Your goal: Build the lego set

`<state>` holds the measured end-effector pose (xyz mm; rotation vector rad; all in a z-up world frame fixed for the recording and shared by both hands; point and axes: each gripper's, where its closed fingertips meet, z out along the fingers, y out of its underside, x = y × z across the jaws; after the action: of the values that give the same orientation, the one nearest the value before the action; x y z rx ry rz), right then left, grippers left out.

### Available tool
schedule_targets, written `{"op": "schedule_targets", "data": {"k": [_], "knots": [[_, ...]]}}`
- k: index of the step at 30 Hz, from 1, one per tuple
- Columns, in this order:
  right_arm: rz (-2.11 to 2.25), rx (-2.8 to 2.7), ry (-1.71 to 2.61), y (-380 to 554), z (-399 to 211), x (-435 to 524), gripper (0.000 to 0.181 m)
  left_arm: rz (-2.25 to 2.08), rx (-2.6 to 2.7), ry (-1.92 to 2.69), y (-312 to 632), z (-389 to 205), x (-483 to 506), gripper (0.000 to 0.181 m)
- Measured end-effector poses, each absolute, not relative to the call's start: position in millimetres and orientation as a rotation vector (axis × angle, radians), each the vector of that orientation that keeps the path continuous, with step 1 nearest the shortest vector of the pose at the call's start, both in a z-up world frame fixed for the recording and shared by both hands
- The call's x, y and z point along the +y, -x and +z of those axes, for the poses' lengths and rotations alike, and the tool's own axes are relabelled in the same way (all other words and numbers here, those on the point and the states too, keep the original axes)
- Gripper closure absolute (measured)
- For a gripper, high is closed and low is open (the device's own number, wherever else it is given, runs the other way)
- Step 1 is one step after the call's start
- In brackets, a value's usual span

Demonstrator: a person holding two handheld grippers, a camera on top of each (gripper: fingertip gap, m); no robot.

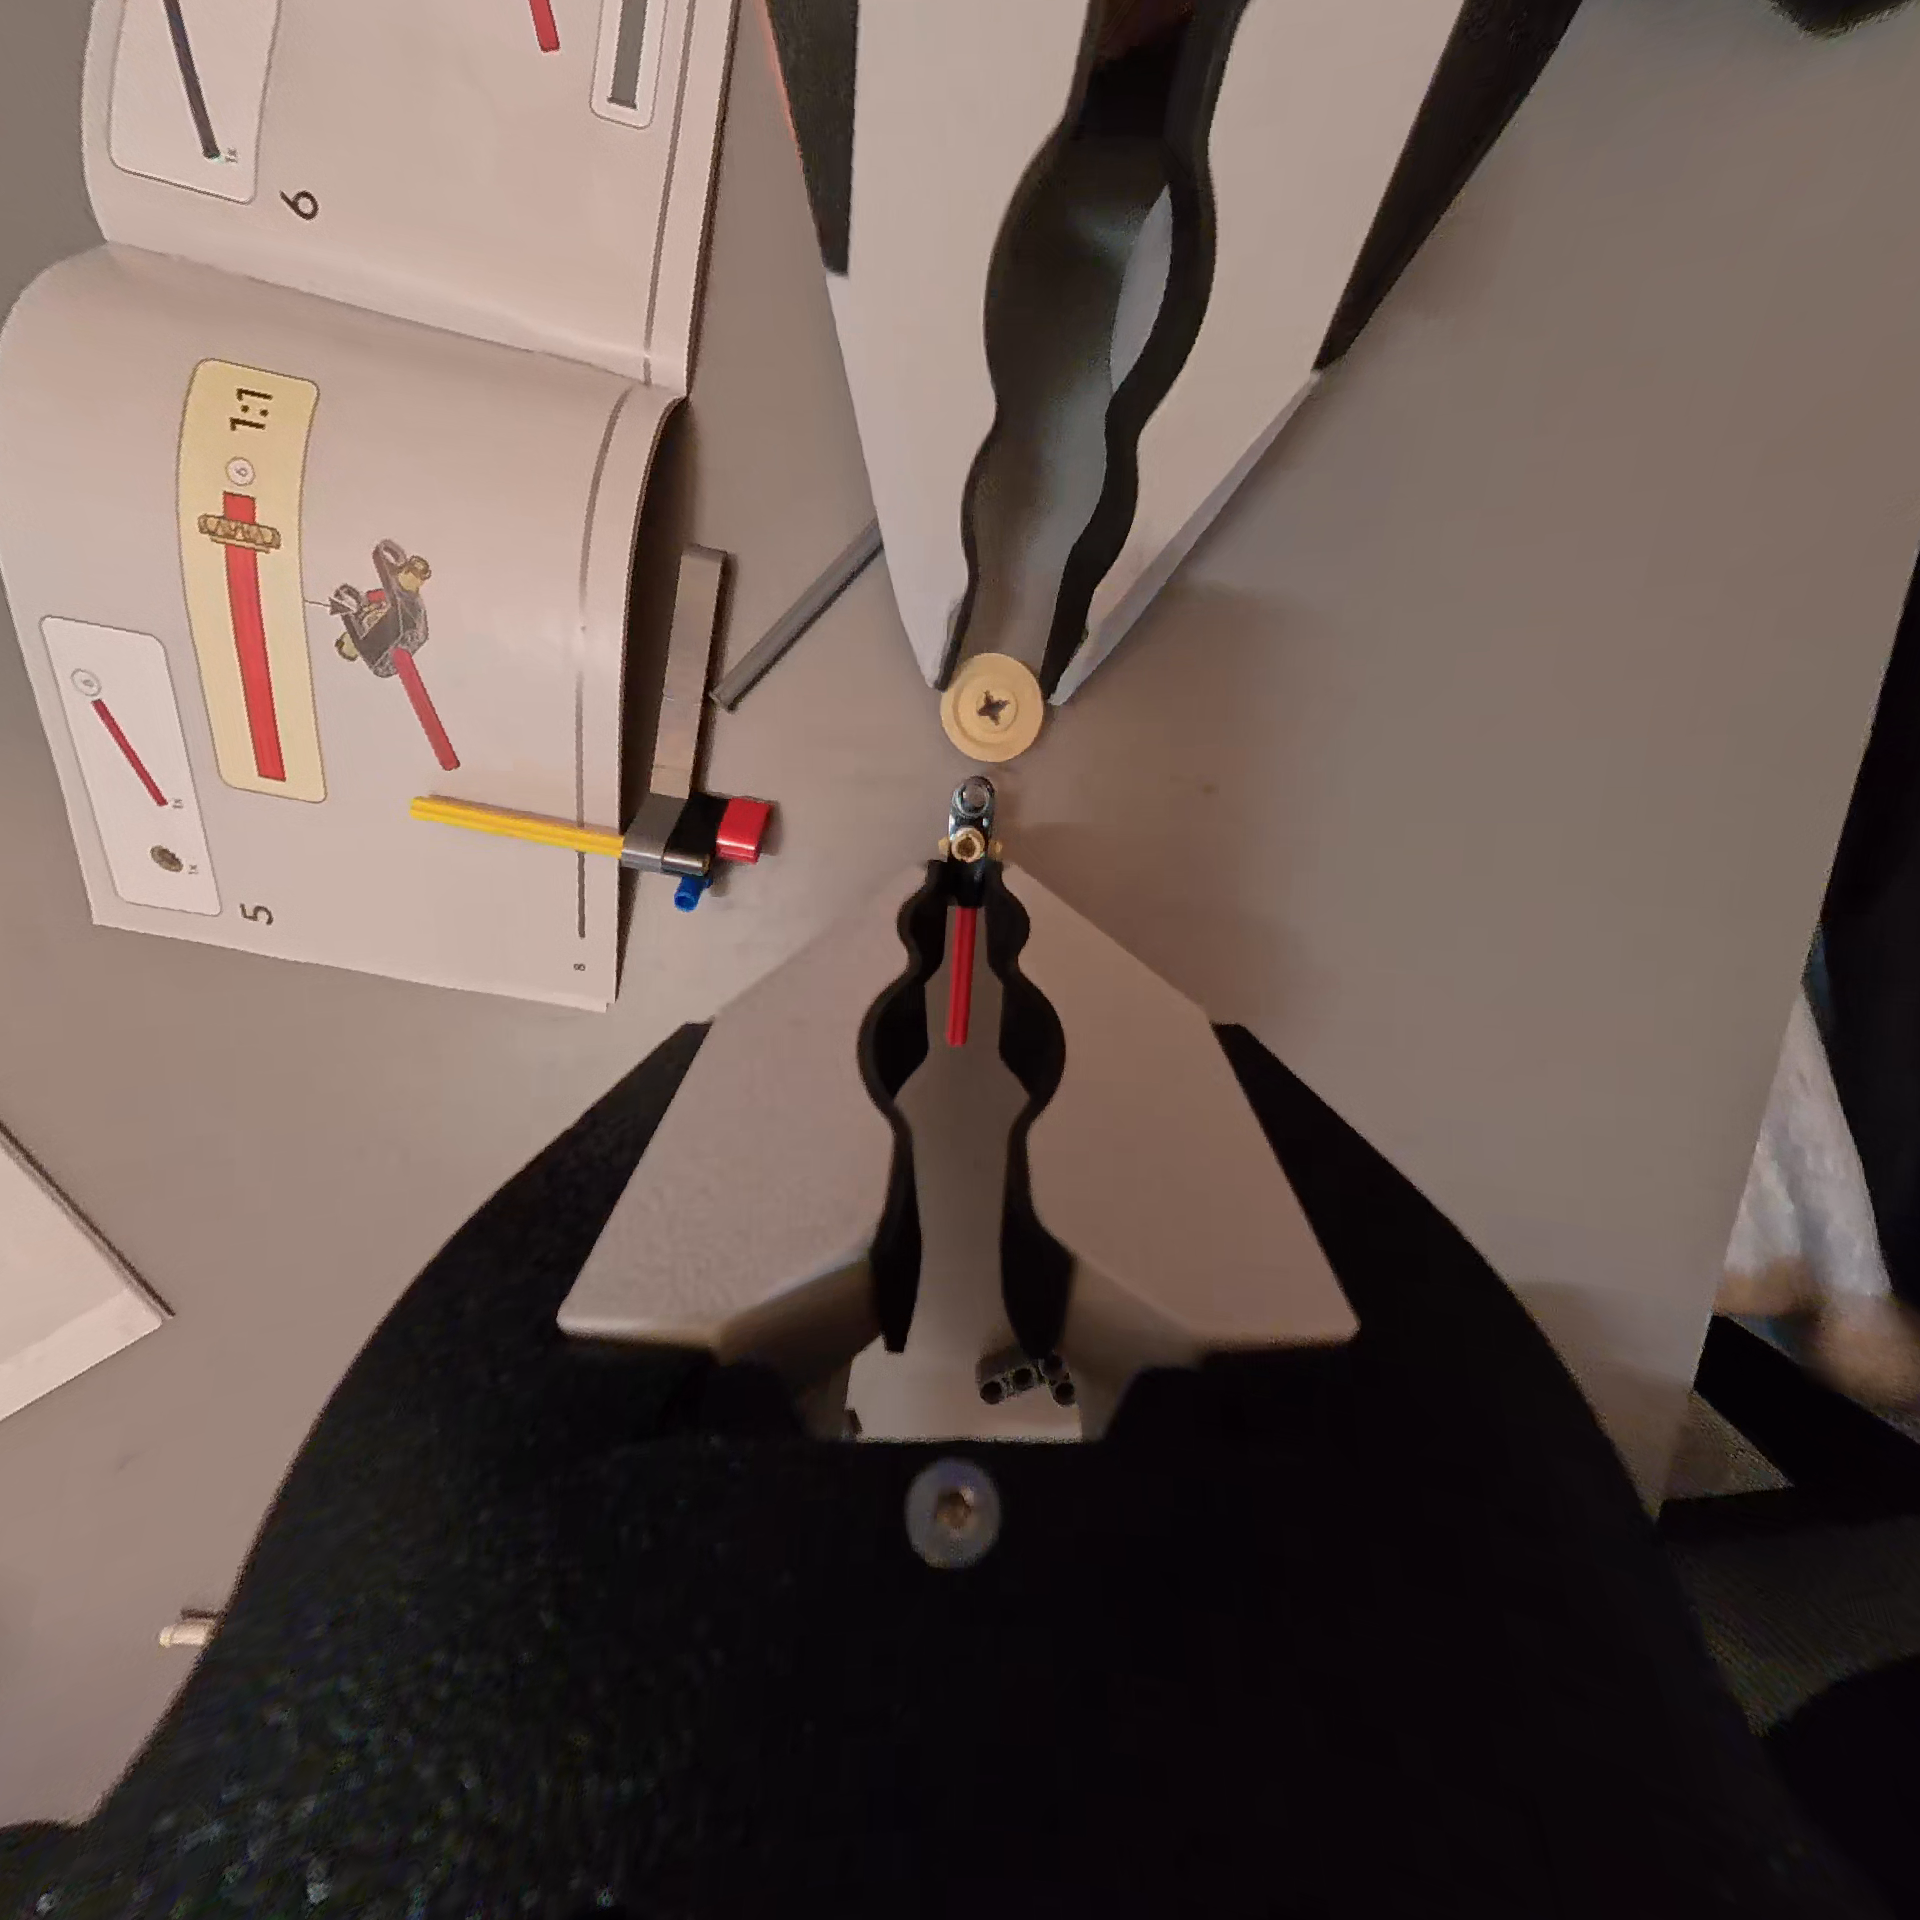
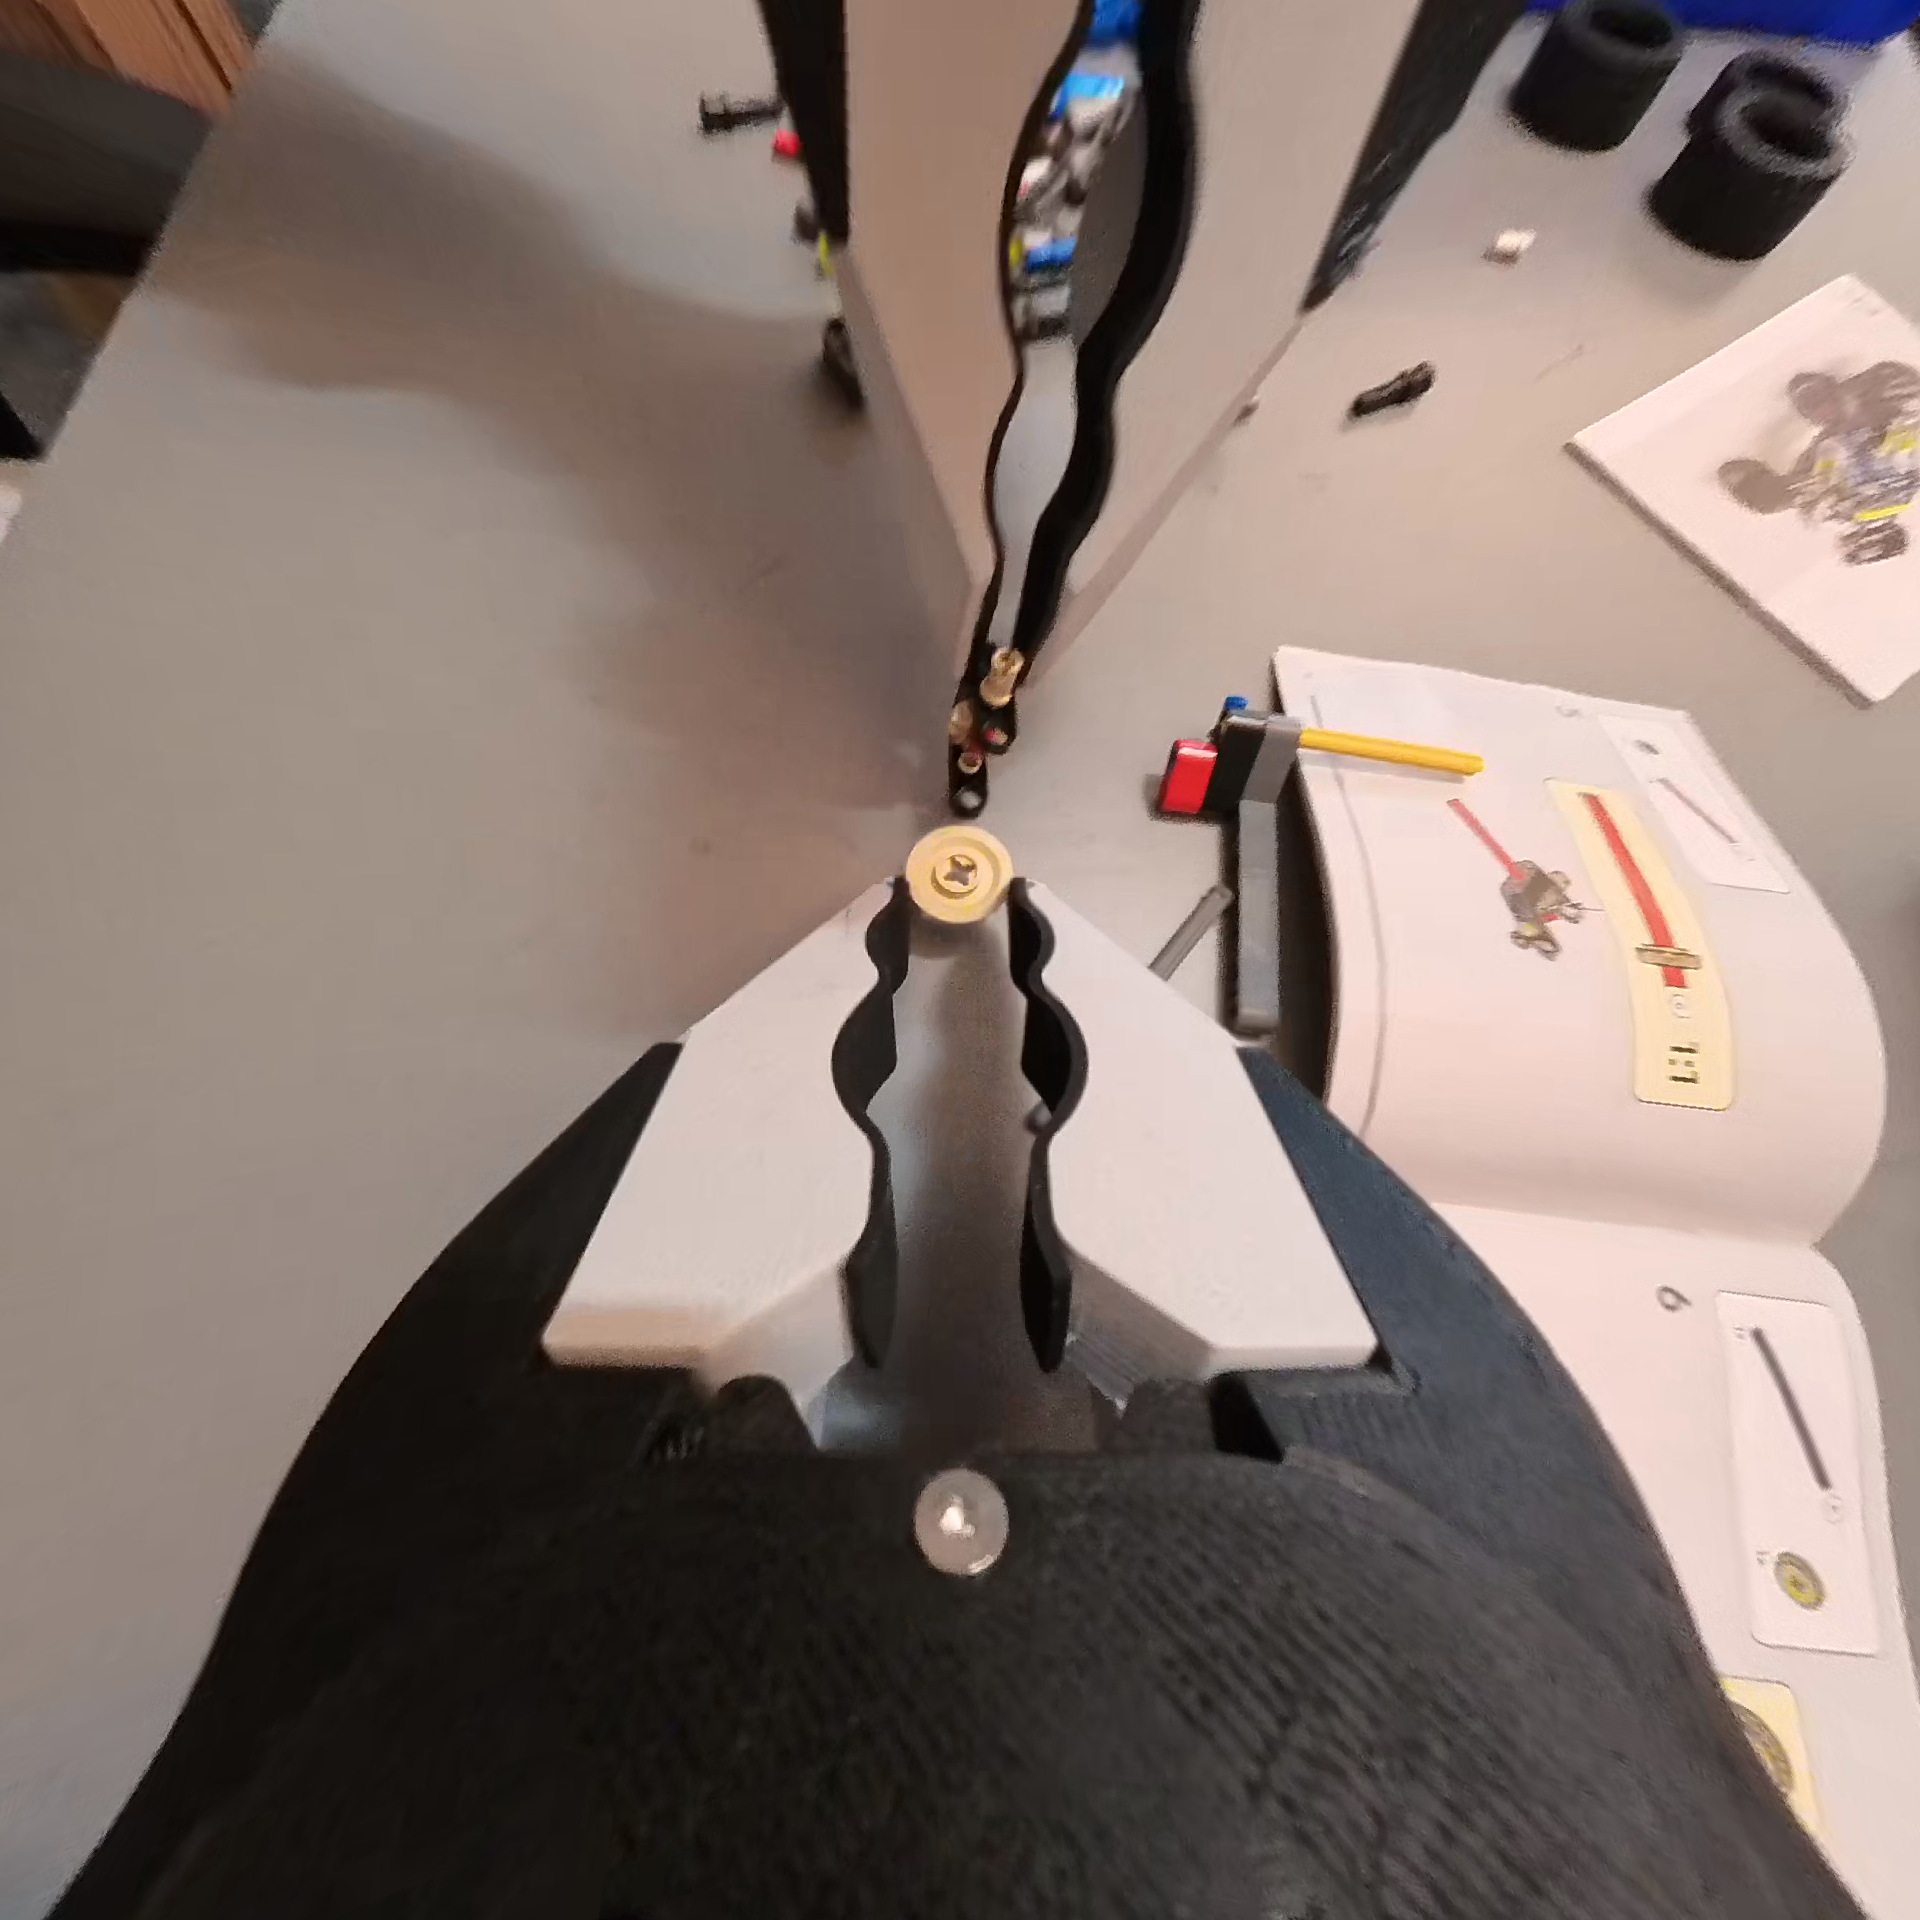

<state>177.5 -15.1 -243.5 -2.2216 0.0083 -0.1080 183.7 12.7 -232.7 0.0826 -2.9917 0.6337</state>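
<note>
Left gripper (image 1: 968, 883) clamped on black-and-red assembly (image 1: 966, 914), right gripper (image 2: 958, 894) pinching tan gear (image 2: 958, 875) opposite.

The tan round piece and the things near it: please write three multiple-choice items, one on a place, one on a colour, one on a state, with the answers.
1. Where does the yellow axle lie?
A. Partly on the open instruction booklet
B. Between the fingers of the right gripper
C. On top of the black tyres

2. What colour is the axle that sticks out of the small black assembly in the left gripper?
A. Blue
B. Red
C. Green

3. What is the state of the tan round piece?
A. It lies flat on the table
B. It is already pushed onto the assembly
C. It is held at the tips of the right gripper, apart from the assembly

Answers: 1 A, the axle's free end rests across the page edge. 2 B, a red axle runs back between the gripper's fingers. 3 C, a gap shows between piece and assembly in both views.
</note>
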Motion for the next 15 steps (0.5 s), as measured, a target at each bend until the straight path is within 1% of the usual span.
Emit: {"op": "schedule_targets", "data": {"k": [3,15], "knots": [[-0.090,0.018,2.144,-177.1,-231.3,-11.9,0.165,0.632,-2.993,-0.076,-183.4,-234.2,10.8,0.177],[-0.137,-0.014,2.206,-176.3,-243.0,-4.9,0.164,0.660,-2.997,-0.037,-182.3,-234.4,7.2,0.176]]}}
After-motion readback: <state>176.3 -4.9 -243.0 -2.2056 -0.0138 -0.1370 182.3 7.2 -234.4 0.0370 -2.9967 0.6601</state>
